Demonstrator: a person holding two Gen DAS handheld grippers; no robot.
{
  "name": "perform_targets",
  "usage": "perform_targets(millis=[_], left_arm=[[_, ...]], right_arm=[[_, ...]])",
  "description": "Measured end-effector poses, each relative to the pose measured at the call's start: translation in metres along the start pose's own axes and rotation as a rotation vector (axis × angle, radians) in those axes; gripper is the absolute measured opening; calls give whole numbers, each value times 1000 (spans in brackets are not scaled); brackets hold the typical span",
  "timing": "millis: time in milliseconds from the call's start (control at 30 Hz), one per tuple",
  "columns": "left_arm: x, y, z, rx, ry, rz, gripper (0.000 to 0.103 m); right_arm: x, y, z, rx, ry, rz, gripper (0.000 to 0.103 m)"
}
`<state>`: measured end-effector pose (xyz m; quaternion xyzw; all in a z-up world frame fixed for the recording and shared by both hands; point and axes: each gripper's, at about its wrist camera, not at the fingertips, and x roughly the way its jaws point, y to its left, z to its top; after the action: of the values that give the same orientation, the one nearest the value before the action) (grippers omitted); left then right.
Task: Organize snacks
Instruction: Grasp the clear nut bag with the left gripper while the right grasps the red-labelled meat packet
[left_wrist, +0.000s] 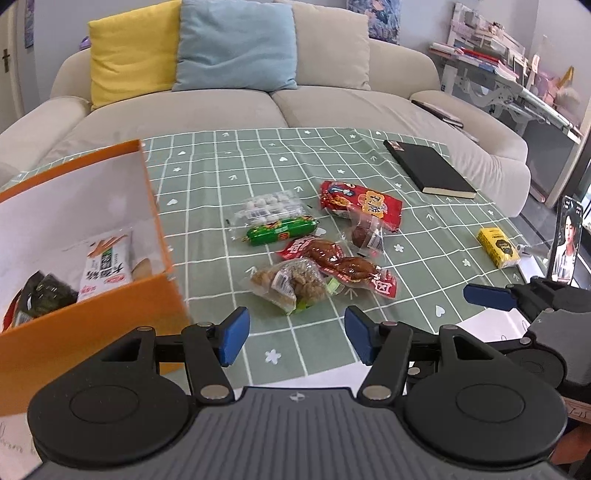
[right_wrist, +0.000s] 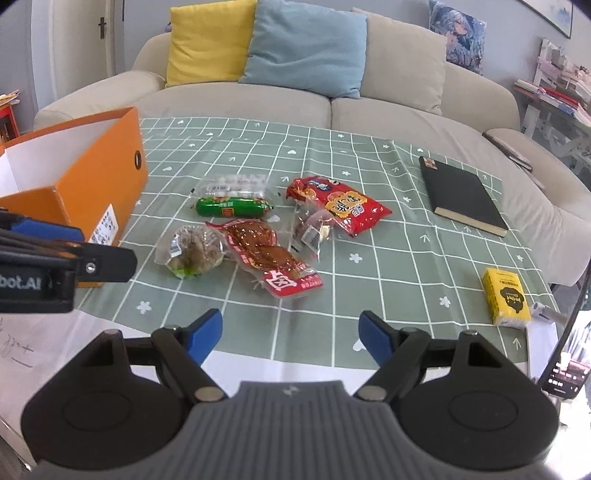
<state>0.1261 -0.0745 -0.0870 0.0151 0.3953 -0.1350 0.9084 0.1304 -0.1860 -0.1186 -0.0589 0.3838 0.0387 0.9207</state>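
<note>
Several snack packs lie mid-table on the green checked cloth (left_wrist: 229, 162): a green sausage (left_wrist: 281, 230), a clear bag of white candies (left_wrist: 269, 208), a red bag (left_wrist: 364, 201), a red meat pack (left_wrist: 343, 264), a clear nut bag (left_wrist: 290, 284) and a small brown pack (left_wrist: 365, 234). An orange box (left_wrist: 122, 295) at left holds a white pack (left_wrist: 107, 267) and a dark pack (left_wrist: 44, 291). My left gripper (left_wrist: 295, 338) is open and empty, just short of the nut bag. My right gripper (right_wrist: 291, 334) is open and empty, just short of the meat pack (right_wrist: 266, 254).
A black notebook (right_wrist: 461, 194) lies at the back right of the cloth. A yellow tissue pack (right_wrist: 506, 297) and a phone (left_wrist: 567, 242) stand at the right edge. A beige sofa (right_wrist: 258, 99) with yellow and blue cushions is behind the table. White paper (right_wrist: 37, 343) lies front left.
</note>
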Motion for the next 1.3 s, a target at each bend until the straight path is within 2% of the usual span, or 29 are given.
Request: perform_targets(millis=[100,200,333,567,767,900,1033,1200,1300], left_arm=[[9,-7,7,26,-5,-1,70],[19,-18,16,102,-3,3,70],[39,-24,26,217,62,-9,70],[64,-20,35,378,172,-34,73],[83,-9,44,433,287,-84,75],[96,-9,48,465,306,-75,75],[108,-13,48,509,347,-88,75],[114,-19,44,557,344,-75,81],[120,-25,39,613,363,-46,81]], right_arm=[[8,-3,3,-20,7,-9,78],[15,-6,8,-44,-2,11,77],[29,-6,12,-124,-19,40,70],[58,4,13,-270,-26,75,65],[77,10,18,-366,-45,93,55],[84,15,20,-414,-56,119,46],[84,16,20,-416,-58,124,43],[81,12,17,-412,-50,124,40],[78,11,15,-411,-44,121,37]])
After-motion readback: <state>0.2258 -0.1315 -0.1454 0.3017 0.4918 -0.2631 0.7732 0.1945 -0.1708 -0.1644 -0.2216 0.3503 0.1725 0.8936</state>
